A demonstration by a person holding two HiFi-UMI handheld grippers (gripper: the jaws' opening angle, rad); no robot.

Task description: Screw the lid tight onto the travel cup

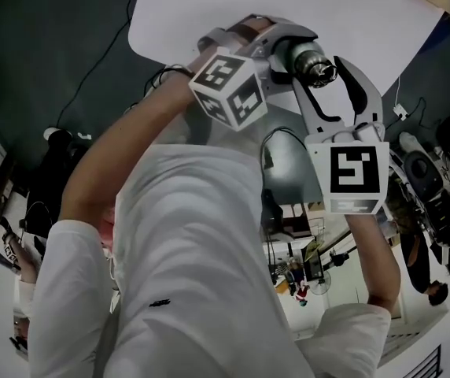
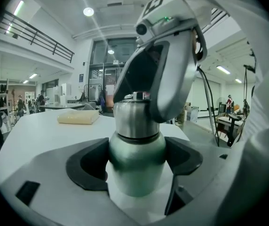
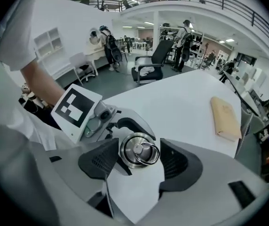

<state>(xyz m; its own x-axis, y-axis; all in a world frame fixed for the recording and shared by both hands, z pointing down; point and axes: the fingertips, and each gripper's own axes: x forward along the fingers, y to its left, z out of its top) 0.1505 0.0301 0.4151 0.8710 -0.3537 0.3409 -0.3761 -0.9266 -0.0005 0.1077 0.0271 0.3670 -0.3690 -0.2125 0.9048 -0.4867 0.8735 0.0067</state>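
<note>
Item 1, travel cup point(image 2: 137, 149): green body with a steel neck, upright. I read it in the left gripper view as dead centre, with bare white table point(image 2: 40, 131) around it; whether its base rests on the table I cannot tell. Item 2, left gripper point(image 2: 138, 175): clenched on the cup's green body, a black pad pressed to it at 9 o'clock and another at 3 o'clock. Item 3, lid point(image 3: 138, 149): steel, with a ring handle on top, seated on the cup's neck. Item 4, right gripper point(image 3: 139, 160): coming down from above, grasping the lid across its rim, jaws wide around it. Item 5, marker cubes: the left one point(image 1: 229, 89) at 12 o'clock in my head view, the right one point(image 1: 355, 172) at 3 o'clock. Item 6, tan flat block point(image 3: 225, 119): lying on the table at 2 o'clock of the lid, well apart.
</note>
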